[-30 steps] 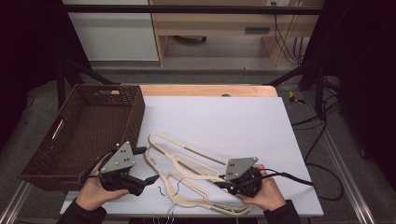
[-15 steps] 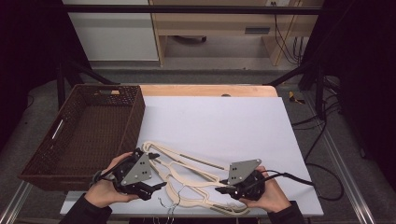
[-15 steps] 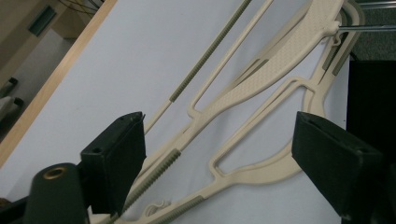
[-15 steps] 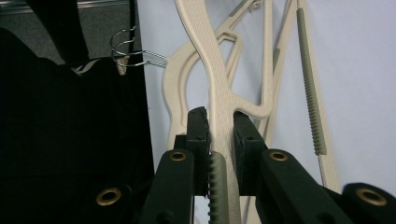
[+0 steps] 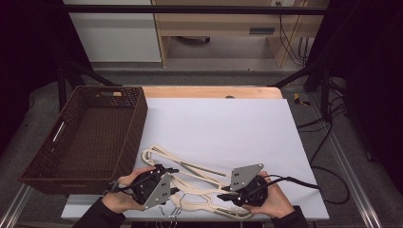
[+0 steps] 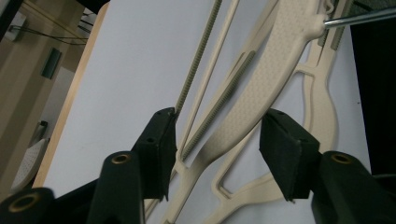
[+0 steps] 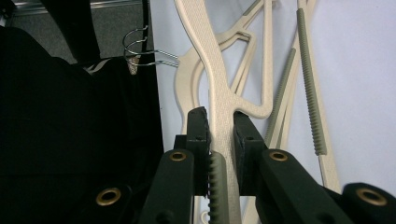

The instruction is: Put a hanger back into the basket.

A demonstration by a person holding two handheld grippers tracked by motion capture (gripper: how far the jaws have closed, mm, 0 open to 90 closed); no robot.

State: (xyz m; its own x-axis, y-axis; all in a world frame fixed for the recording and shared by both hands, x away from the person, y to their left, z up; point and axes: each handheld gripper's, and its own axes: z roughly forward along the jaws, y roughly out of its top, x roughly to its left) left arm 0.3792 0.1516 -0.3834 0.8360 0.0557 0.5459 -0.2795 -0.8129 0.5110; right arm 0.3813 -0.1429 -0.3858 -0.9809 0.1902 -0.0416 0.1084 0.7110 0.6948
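Observation:
Several cream plastic hangers [image 5: 190, 178] lie stacked near the front edge of the white table, their metal hooks [image 7: 140, 51] over that edge. My left gripper [image 5: 170, 175] is at the left end of the stack, tilted on its side and open. In the left gripper view its jaws [image 6: 219, 121] straddle one textured hanger arm [image 6: 266, 79] without touching it. My right gripper [image 5: 224, 194] sits at the right end of the stack. In the right gripper view it [image 7: 219, 119] is shut on a hanger arm [image 7: 217, 74] next to the ribbed strip.
A dark wicker basket [image 5: 135, 123], with nothing in it, stands at the table's left side, close to my left hand. The white tabletop [image 5: 228, 133] stretches behind the hangers. Cables [image 5: 304, 183] trail off to the right.
My left gripper has moved right, away from the basket, rolled onto its side and come over the left end of the hangers. The right gripper has stayed shut on its hanger.

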